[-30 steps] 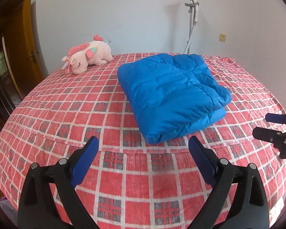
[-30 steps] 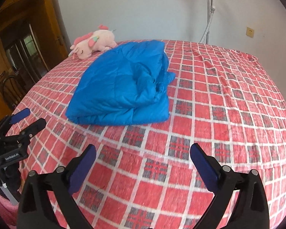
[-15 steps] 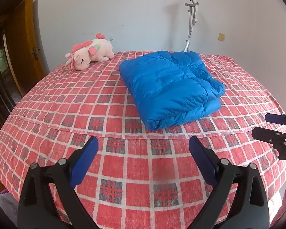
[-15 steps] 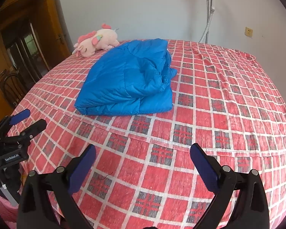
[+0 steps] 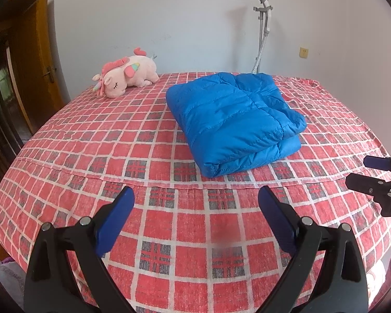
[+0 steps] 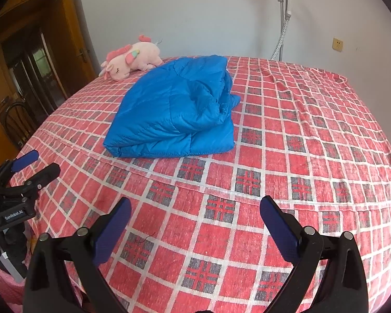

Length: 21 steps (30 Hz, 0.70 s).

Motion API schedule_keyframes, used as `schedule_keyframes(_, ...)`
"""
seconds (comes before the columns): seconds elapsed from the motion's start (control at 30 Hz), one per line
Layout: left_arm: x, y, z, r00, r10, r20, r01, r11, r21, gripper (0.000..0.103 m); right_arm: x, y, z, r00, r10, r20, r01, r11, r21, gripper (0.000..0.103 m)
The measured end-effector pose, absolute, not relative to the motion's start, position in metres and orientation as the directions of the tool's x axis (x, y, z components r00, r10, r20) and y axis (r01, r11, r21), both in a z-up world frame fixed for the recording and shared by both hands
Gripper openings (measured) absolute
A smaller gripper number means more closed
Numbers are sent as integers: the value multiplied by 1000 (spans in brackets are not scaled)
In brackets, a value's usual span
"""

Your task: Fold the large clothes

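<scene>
Both hand-held grippers, left (image 5: 195,208) and right (image 6: 195,216), are hovering released and empty over the bed's (image 5: 65,140) near edge, well apart from the blue puffer jacket (image 5: 234,120), which is lying folded mid-bed, right of the plush unicorn (image 5: 126,75); folding is looking finished.

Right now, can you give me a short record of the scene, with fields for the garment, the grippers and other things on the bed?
garment: blue puffer jacket, folded into a thick bundle, lying on the bed
surface: red checked bedsheet
left gripper: open, holding nothing, apart from the jacket
right gripper: open, holding nothing, apart from the jacket
other item: pink plush unicorn, beside the jacket, near the wall
</scene>
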<state>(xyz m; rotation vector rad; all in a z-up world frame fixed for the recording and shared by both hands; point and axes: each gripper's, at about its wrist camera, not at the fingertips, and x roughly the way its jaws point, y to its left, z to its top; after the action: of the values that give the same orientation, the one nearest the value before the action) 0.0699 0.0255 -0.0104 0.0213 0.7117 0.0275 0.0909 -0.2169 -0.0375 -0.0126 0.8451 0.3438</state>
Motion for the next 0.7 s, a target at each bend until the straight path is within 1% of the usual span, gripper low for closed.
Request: schedule_keyframes(0.7, 69, 24, -9, 755, 29, -655, -15, 1000, 27, 95, 89, -216, -35, 612, 298, -732, -312, 942, 123, 99)
